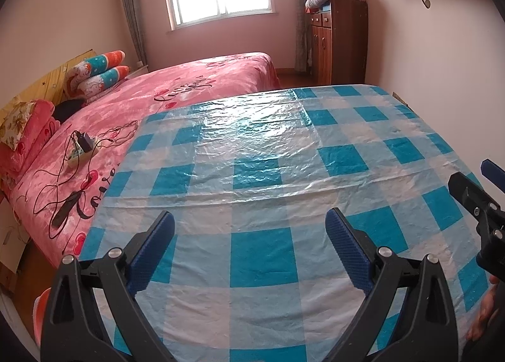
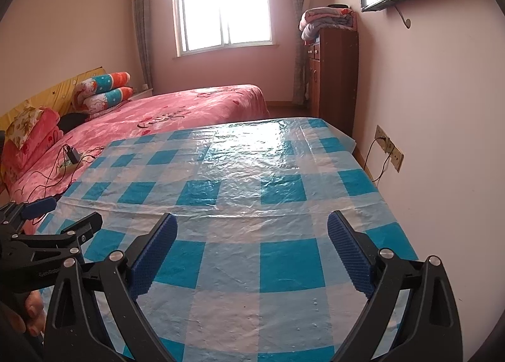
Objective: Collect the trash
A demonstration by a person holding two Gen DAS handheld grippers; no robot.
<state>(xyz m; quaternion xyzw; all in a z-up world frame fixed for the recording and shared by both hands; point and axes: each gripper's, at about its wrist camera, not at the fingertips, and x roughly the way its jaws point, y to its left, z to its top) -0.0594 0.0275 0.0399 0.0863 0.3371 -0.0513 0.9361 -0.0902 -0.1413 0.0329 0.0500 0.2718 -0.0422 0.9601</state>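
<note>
A table covered with a blue and white checked plastic cloth [image 1: 268, 154] fills both views [image 2: 240, 191]. No trash shows on it. My left gripper [image 1: 249, 223] is open and empty, held above the near part of the cloth. My right gripper [image 2: 252, 224] is open and empty too, above the near part of the cloth. The right gripper shows at the right edge of the left wrist view [image 1: 476, 191]. The left gripper shows at the left edge of the right wrist view [image 2: 56, 220].
A bed with a pink blanket [image 1: 176, 90] stands left of the table, with pillows [image 1: 101, 73] and a power strip with cables [image 1: 79, 150] on it. A wooden cabinet [image 1: 341, 43] with folded quilts stands at the back right. A wall socket [image 2: 389, 147] is on the right wall.
</note>
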